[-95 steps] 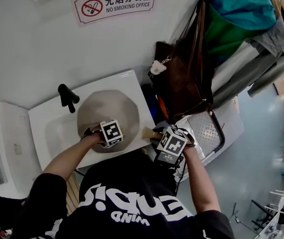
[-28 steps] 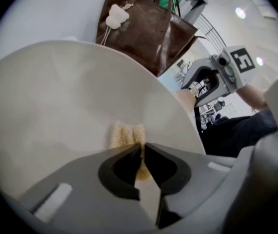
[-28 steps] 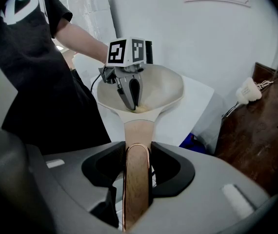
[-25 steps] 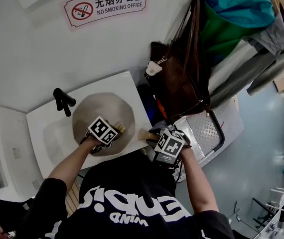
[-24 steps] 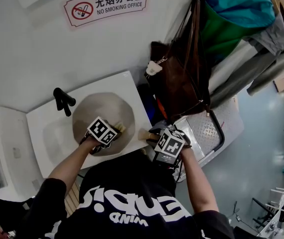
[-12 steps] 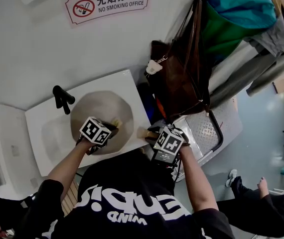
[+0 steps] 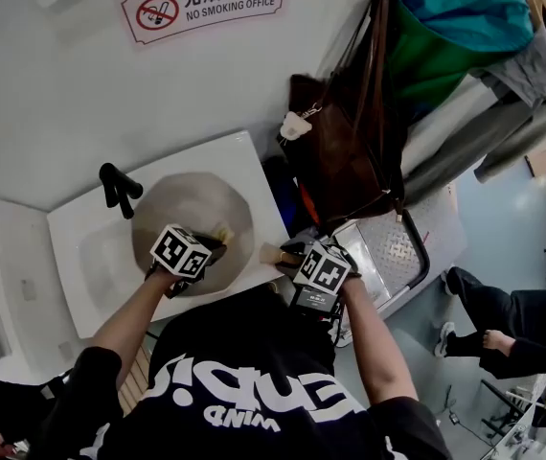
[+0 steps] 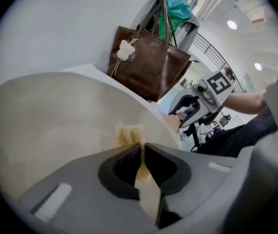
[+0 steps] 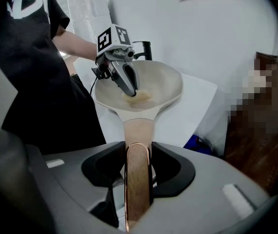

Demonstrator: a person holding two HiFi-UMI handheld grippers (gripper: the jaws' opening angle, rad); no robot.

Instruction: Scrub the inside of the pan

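pan (image 7: 182, 202): in the sink (image 7: 246, 161), mid-left of the head view; handle (image 9: 139, 128) pinched tight by the right gripper (image 9: 138, 155)
left gripper (image 8: 142, 152): clamped on a scrubber (image 8: 128, 133), down against the pan's inside
risk: scrub too hard and the handle could twist loose, tipping the pan

Pan (image 7: 185, 207) fills the sink (image 7: 242, 164). Its upper half lies open. Tap (image 7: 117, 189) stands at its 10 o'clock, wall (image 7: 62, 94) at 12, hanging bag (image 7: 350, 151) near 3. Bare sink shows at 8 o'clock.
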